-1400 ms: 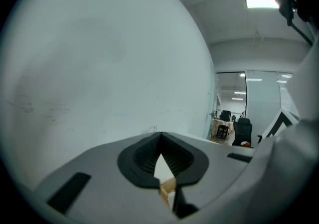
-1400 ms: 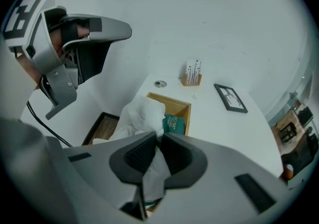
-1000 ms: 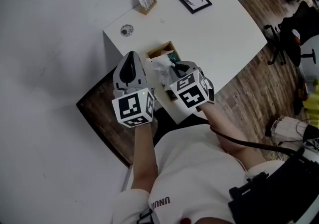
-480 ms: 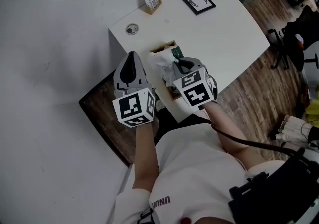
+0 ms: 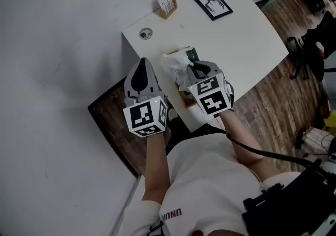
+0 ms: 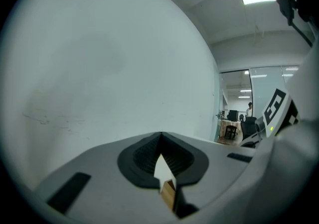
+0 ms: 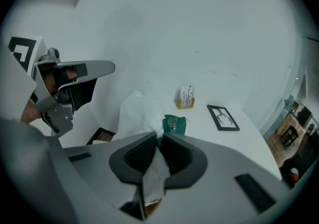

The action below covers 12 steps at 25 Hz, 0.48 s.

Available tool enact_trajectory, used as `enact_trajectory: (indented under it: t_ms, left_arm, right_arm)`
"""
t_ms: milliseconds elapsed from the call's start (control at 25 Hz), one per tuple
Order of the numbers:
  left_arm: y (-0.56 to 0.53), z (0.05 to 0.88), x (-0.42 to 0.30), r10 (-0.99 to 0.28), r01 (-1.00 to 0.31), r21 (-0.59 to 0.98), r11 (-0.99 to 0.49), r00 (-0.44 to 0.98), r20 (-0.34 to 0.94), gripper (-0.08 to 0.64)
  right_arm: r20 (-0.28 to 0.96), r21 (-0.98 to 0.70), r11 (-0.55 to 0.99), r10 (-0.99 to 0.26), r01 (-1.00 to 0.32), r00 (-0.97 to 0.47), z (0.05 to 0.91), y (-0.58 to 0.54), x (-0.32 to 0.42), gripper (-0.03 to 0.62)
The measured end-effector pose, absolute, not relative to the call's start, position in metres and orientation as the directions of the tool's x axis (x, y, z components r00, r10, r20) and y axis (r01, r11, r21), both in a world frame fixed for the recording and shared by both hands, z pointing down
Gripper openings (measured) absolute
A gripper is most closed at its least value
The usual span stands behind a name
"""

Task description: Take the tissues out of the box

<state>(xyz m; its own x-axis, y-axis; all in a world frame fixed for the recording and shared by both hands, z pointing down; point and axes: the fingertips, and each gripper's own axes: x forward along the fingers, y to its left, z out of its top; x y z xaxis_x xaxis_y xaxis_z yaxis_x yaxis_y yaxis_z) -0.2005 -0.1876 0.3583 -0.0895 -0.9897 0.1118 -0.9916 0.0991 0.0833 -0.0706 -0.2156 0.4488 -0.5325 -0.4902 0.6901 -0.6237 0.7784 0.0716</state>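
A wooden tissue box [image 5: 186, 97] with a green pack [image 5: 192, 54] at its far end sits at the near left corner of the white table [image 5: 236, 35]. A crumpled white tissue [image 5: 176, 63] rises out of it. My right gripper [image 5: 192, 68] hangs over the box, shut on that tissue. In the right gripper view the tissue [image 7: 137, 113] runs back between the closed jaws of the right gripper [image 7: 159, 141], with the green pack [image 7: 174, 123] beyond. My left gripper [image 5: 140, 64] hovers just off the table's left edge, its jaws shut [image 6: 160, 137].
At the back of the table stand a small card holder [image 5: 168, 4], a black picture frame [image 5: 211, 3] and a round object [image 5: 145, 33]. A dark floor panel [image 5: 113, 119] lies left of the table. Office chairs [image 5: 315, 41] stand at the right on the wooden floor.
My right gripper has drawn the tissue slightly further out of the box. The left gripper has kept its place beside the table. The head view has shifted a little.
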Motion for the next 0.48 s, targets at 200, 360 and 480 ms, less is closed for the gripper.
enact_trajectory:
  t_ms: [200,360,480]
  left_arm:
    - [-0.184,0.352,-0.202,-0.990,-0.990,0.085,0.113,-0.105,0.091,0.011]
    - [-0.180,0.347,-0.202,-0.990,-0.990,0.080,0.120,-0.114,0.077,0.011]
    - [-0.178,0.346,-0.202,-0.991,-0.989,0.079,0.124,-0.119,0.069,0.011]
  right_arm:
    - [0.670,0.080,0.779,-0.504,-0.622,-0.545,0.438,-0.217,-0.072,0.057]
    - [0.651,0.084,0.781,-0.513,-0.619,-0.559,0.429,-0.219,-0.072,0.057]
    - [0.635,0.094,0.779,-0.526,-0.620,-0.565,0.422,-0.220,-0.072,0.057]
